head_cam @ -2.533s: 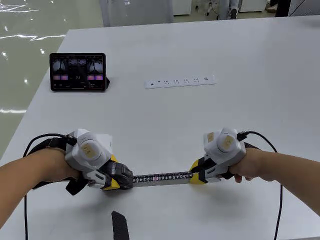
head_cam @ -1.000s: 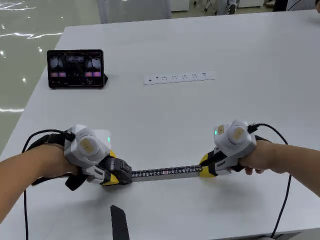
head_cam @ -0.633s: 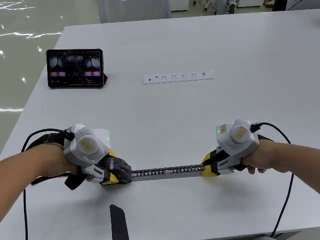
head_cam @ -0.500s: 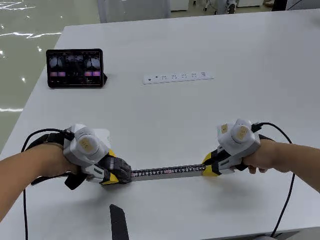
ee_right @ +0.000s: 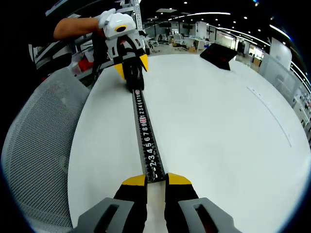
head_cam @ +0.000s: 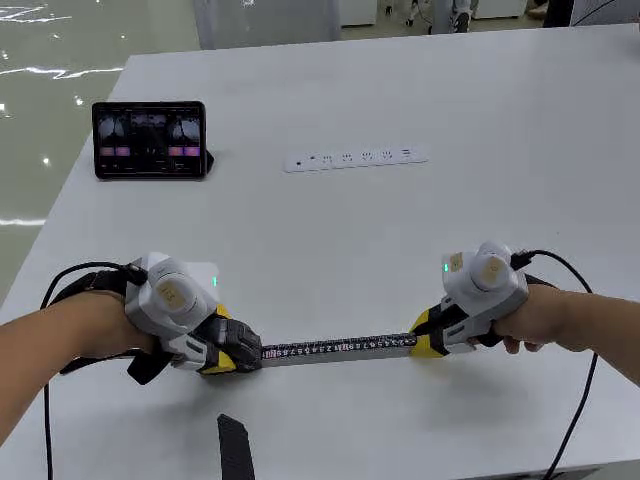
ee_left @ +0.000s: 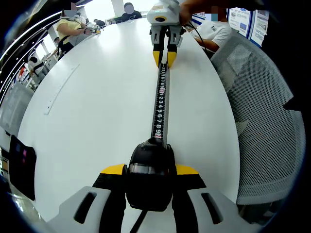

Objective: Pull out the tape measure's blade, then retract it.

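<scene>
Black tape measure [head_cam: 241, 347] is clamped in the left gripper [head_cam: 224, 352] at lower left as the anchor, right gripper [head_cam: 424, 346] pinching the blade [head_cam: 335, 347] tip so it's taut along the table [head_cam: 400, 230].

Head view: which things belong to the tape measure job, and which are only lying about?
In the job: tape measure case, held by the left gripper; blade, held by the right gripper.
Lying about: tablet, power strip, dark strap.
</scene>
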A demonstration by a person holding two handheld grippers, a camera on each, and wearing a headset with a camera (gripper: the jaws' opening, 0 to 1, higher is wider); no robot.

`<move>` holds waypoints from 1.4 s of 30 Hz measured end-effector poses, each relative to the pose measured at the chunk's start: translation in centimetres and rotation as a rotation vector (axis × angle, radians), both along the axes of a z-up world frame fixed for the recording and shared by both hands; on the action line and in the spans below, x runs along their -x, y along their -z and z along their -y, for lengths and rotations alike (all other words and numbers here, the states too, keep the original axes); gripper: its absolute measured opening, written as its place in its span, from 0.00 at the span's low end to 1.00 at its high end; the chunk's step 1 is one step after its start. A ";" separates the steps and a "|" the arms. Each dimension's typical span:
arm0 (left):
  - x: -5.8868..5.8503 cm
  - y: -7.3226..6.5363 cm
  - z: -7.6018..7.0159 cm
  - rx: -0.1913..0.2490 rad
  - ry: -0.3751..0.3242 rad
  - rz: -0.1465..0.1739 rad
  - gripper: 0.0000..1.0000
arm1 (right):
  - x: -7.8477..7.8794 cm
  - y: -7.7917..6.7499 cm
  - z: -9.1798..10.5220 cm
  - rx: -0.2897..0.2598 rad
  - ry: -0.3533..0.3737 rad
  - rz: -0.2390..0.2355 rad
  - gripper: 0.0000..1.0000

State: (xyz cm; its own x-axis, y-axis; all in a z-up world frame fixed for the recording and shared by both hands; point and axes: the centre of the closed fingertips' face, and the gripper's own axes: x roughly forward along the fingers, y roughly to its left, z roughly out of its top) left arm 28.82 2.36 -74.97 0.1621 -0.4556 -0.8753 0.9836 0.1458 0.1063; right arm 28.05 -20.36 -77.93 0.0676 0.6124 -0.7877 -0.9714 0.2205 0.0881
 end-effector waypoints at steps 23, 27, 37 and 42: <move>0.0 0.0 0.0 0.002 0.000 -0.004 0.31 | 0.2 0.0 1.8 -0.002 0.028 -0.010 0.09; 0.0 -0.1 0.0 0.003 -0.001 -0.004 0.31 | 0.3 -0.1 2.0 0.001 0.030 -0.009 0.09; 0.1 -0.2 0.1 0.003 -0.002 -0.003 0.31 | 0.4 -0.2 2.6 0.001 0.039 -0.012 0.09; 0.1 -0.2 0.1 0.003 -0.002 -0.001 0.31 | 0.4 -0.2 2.7 0.001 0.040 -0.014 0.09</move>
